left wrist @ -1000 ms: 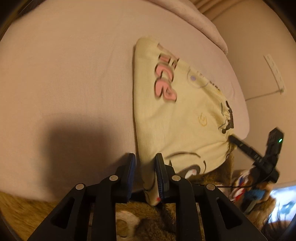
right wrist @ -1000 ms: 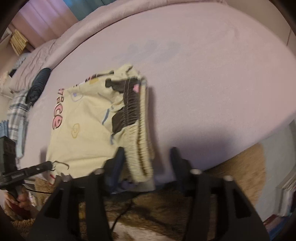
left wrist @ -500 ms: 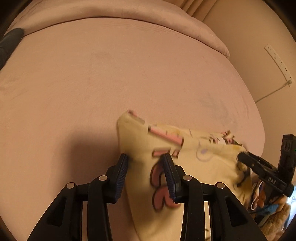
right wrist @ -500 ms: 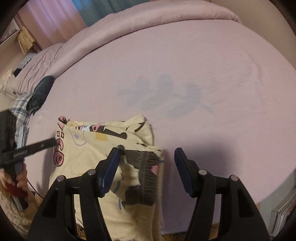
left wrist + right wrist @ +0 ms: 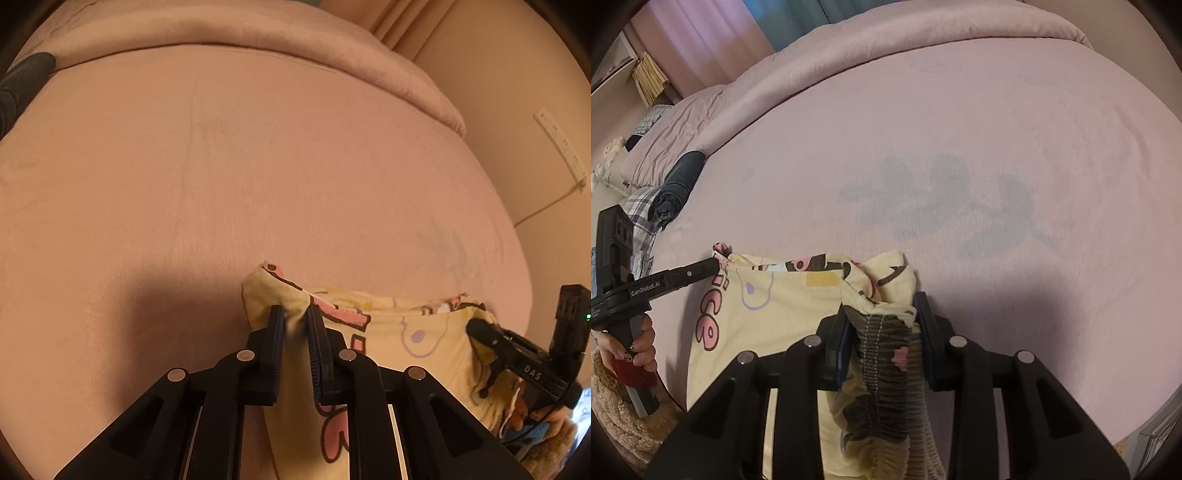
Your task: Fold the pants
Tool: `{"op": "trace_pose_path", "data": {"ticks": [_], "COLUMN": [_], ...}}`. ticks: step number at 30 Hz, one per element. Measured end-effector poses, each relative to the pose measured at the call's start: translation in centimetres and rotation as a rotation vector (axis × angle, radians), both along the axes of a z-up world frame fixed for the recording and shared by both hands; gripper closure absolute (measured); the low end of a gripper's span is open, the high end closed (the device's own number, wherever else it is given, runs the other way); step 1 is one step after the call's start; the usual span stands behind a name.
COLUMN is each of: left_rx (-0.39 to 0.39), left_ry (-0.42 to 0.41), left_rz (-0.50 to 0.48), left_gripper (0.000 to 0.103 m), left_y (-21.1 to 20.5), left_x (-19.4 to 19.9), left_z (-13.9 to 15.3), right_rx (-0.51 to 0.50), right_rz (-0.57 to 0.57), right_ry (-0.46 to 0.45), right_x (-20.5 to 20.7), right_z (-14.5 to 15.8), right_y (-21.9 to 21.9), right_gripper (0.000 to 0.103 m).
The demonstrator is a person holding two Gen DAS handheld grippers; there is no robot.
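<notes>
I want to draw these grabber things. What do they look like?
Each gripper is black plastic: the left gripper and right gripper have two flat fingers with blue ribbed pads, on angled struts with silver round rivets. White lettering runs along the sides, and a thin black cable hangs below the left one's handle.

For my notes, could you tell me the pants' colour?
Pale yellow pants with pink cartoon print, clearest in right wrist view.

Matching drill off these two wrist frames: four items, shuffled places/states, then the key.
Items:
1. left gripper
2. right gripper
3. dark rolled garment
4. power strip

States:
A. on the wall
B. closing on the pants' gathered waistband
C. closing on a yellow corner of the pants
D. lying at the bed's far left edge

Pairs: 1-C, 2-B, 3-D, 4-A
</notes>
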State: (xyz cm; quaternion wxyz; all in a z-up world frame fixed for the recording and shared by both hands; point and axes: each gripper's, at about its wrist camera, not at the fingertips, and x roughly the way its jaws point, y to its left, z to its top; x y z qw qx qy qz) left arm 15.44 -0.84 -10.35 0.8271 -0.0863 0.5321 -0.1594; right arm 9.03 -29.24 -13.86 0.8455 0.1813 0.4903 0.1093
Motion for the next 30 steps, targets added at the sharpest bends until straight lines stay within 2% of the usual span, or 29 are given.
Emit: {"op": "trace_pose_path", "data": {"ticks": [8,25,27,28,29,30], "left_rx": [-0.042,-0.078,-0.065,-0.063,-0.069,-0.078], "left_ry": [0.021,0.075,0.093,0.091,0.071,0.047], "left_rz": [0.02,0.053,0.055,0.055,0.047,0.032], "left_gripper": [0.088,0.088,0.088,0.087,0.087,0.087], "left_y": [1.4,1.1,1.1,1.1,1.2,1.1], "left_x": [-0.1,0.4,0.0,-0.5,-1.3,-2.0], "left_z": [-0.4,-0.1,0.6,1.2,2.1,2.8], "right_rx": [-0.035,-0.068,-0.096,-0.128,-0.167,-0.2], "right_rz": [-0.005,-0.023,-0.034,-0.045,-0.054,-0.061], "right_ry": [0.004,-0.002,-0.007,-0.017,-0.04,-0.067], "right_x": [0.1,0.1,-0.2,-0.5,-0.9,-1.4], "right_z": [-0.1,-0.5,0.0,0.4,1.0,1.6], "right_y": [1.1,1.9,2.1,2.2,2.4,2.4], "right_gripper": [0.071,0.07,0.065,0.058,0.051,0.049]}}
